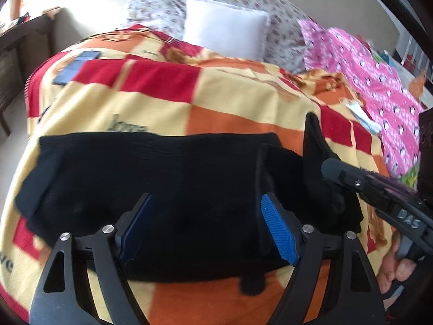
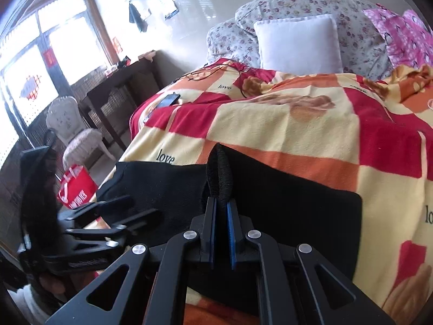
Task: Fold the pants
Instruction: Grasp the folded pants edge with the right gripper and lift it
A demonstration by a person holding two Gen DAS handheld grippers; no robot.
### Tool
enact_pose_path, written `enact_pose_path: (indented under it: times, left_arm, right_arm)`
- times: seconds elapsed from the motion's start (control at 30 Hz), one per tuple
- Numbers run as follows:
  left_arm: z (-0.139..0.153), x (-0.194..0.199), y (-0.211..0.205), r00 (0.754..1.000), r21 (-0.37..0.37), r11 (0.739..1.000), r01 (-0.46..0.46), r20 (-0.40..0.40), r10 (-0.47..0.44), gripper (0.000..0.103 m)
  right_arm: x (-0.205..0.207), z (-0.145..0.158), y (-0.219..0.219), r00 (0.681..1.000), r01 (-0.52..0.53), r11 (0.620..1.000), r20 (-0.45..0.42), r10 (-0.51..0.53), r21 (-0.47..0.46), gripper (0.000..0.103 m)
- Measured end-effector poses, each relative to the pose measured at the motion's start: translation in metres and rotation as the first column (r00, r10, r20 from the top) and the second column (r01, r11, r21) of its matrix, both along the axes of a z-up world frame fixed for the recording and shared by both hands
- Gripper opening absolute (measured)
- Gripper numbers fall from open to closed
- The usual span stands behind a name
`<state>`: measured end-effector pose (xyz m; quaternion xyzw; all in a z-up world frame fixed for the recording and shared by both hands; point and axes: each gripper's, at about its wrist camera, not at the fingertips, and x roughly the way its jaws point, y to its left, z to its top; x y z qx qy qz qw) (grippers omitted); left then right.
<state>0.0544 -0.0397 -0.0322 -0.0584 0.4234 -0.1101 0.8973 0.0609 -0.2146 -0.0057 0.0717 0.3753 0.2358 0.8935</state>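
Black pants folded flat, right tongs pinching raised fold, left tongs wide

Home bedroom, lived in. Bed taking up most of view, checkered fleece blanket in red, yellow and orange printed with "love" lying over it. White pillow leaning on floral pillows at head end; pink patterned cloth lying along far side. Phone resting on blanket near bed edge. Daylight coming through large window; dark wooden desk standing beneath it, white chair sitting beside desk, red shopping bag sitting on floor.
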Motion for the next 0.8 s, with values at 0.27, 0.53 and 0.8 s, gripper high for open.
enact_pose_path:
  times: [0.27, 0.53, 0.8]
  left_arm:
    - [-0.014, 0.025, -0.035, 0.997, 0.012, 0.998, 0.066, -0.038, -0.065, 0.040]
    - [0.003, 0.026, -0.018, 0.996, -0.047, 0.994, 0.094, -0.003, -0.094, 0.000]
    - [0.001, 0.016, 0.009, 0.999, -0.055, 0.998, 0.035, -0.020, -0.036, 0.000]
  right_arm:
    - [-0.007, 0.011, -0.020, 1.000, 0.006, 0.999, 0.015, -0.007, 0.032, 0.006]
    - [-0.010, 0.013, -0.014, 0.999, -0.045, 0.996, 0.015, 0.044, 0.075, 0.006]
    - [0.007, -0.018, 0.016, 0.994, -0.085, 0.996, -0.071, 0.085, 0.012, 0.007]
